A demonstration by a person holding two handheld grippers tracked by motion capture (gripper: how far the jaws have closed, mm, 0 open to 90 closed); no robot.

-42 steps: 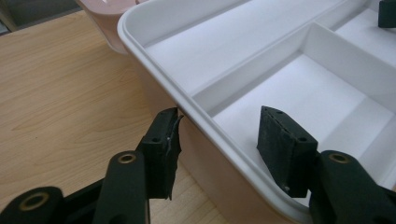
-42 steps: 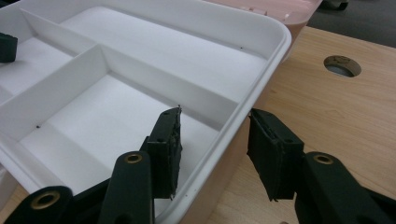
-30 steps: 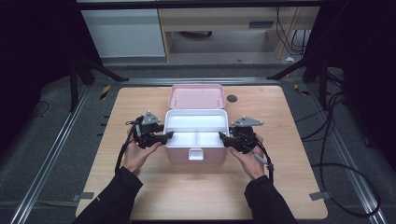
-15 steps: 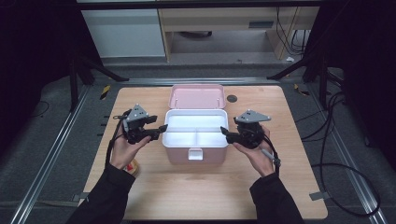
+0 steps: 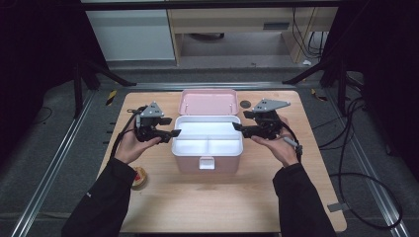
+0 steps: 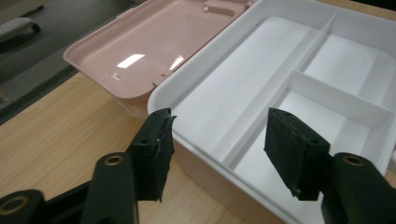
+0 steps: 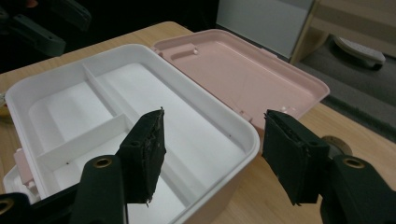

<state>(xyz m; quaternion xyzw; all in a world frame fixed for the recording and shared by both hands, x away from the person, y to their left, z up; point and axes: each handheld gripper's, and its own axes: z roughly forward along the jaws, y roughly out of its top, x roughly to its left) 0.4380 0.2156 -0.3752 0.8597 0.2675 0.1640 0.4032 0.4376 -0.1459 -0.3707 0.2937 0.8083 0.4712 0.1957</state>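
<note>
High view: both grippers off the white tray (image 5: 207, 139), where a second ago each gripped an end of it. Left gripper (image 5: 174, 133) now raised beside the tray's left rim, right gripper (image 5: 237, 127) raised beside the right rim, each pointing inward at the tray, jaws just opened and parted around nothing. Reads as a release after seating: tray set into the pink box (image 5: 207, 164), that step judged done, hands free for whatever follows, perhaps the lid (image 5: 208, 102). Left gripper view: black pads (image 6: 158, 148) spread wide, one outside the tray's rim and one above its floor, touching neither. Right gripper view: same stance, one pad (image 7: 144, 151) over the tray's interior, the other out past the corner above the wooden table (image 7: 275, 205). Tray itself: glossy white plastic, rounded corners, one long compartment along the far side and two smaller ones toward the near side, split by thin upright walls, nothing inside. Sits level in the box at the middle of the table, latch tab (image 5: 206, 162) on the near face, pink lid hinged open and lying flat behind. Small roll of tape (image 5: 139, 177) near the left sleeve, well apart from the box.
</note>
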